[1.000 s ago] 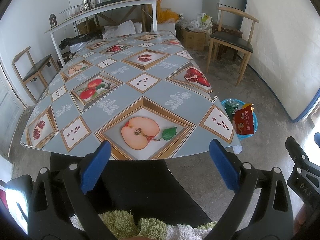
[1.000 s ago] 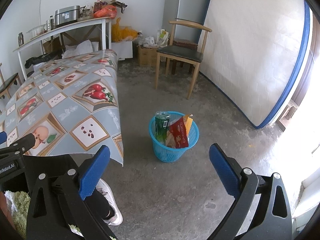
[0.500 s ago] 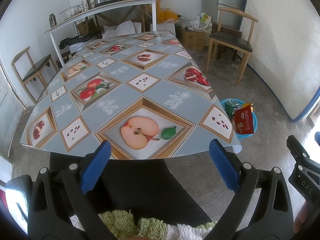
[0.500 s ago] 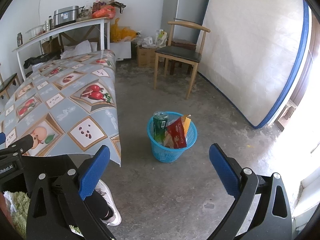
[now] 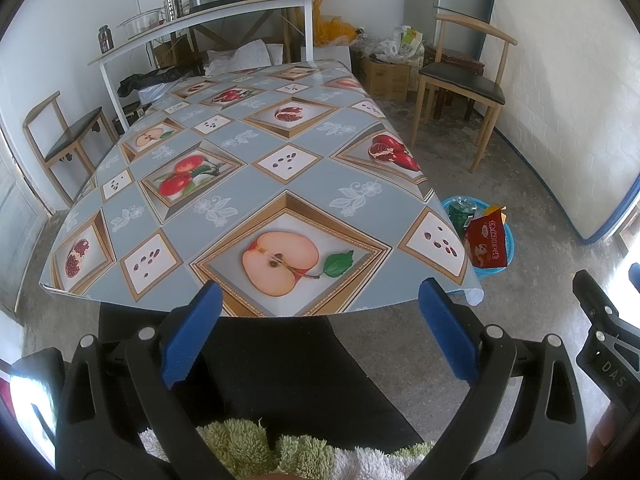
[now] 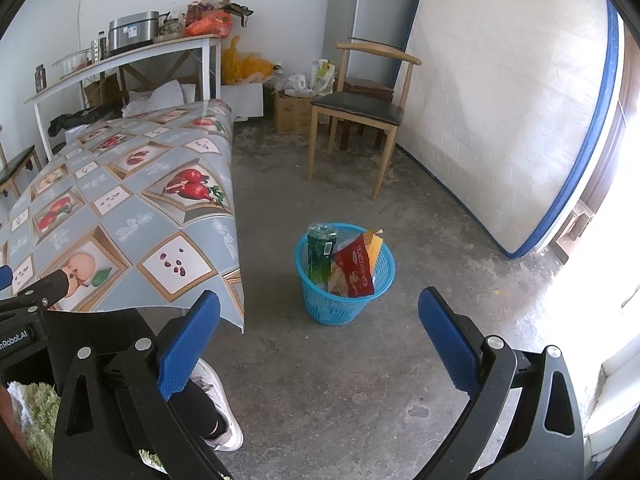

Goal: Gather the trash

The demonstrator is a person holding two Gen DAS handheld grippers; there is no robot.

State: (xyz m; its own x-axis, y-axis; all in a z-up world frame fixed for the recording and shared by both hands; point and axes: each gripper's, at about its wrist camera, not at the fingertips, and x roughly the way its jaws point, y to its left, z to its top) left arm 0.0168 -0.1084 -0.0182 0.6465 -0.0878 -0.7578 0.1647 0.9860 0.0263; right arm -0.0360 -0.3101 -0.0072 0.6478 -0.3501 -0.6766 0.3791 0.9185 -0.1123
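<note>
A blue plastic basket (image 6: pixel 345 300) stands on the concrete floor right of the table, holding a green bottle (image 6: pixel 320 254), a red snack bag (image 6: pixel 355 270) and a yellow wrapper (image 6: pixel 375 246). In the left wrist view the basket (image 5: pixel 505 240) peeks out past the table corner with the red bag (image 5: pixel 489 247) upright in it. My left gripper (image 5: pixel 320 308) is open at the near edge of the table (image 5: pixel 256 184), nothing between its blue pads. My right gripper (image 6: pixel 320 316) hangs open over the floor, short of the basket and holding nothing.
A fruit-print cloth covers the table. A wooden chair (image 6: pixel 356 114) stands beyond the basket, another chair (image 5: pixel 66 142) at the far left. A mattress (image 6: pixel 508 112) leans on the right wall. A cluttered white shelf (image 5: pixel 208 20) and boxes fill the back. A person's leg and shoe (image 6: pixel 216 412) are below.
The right wrist view has drifted back slightly, so the basket sits a little lower and nearer the centre. Both grippers stay open and the left view is nearly unchanged.
</note>
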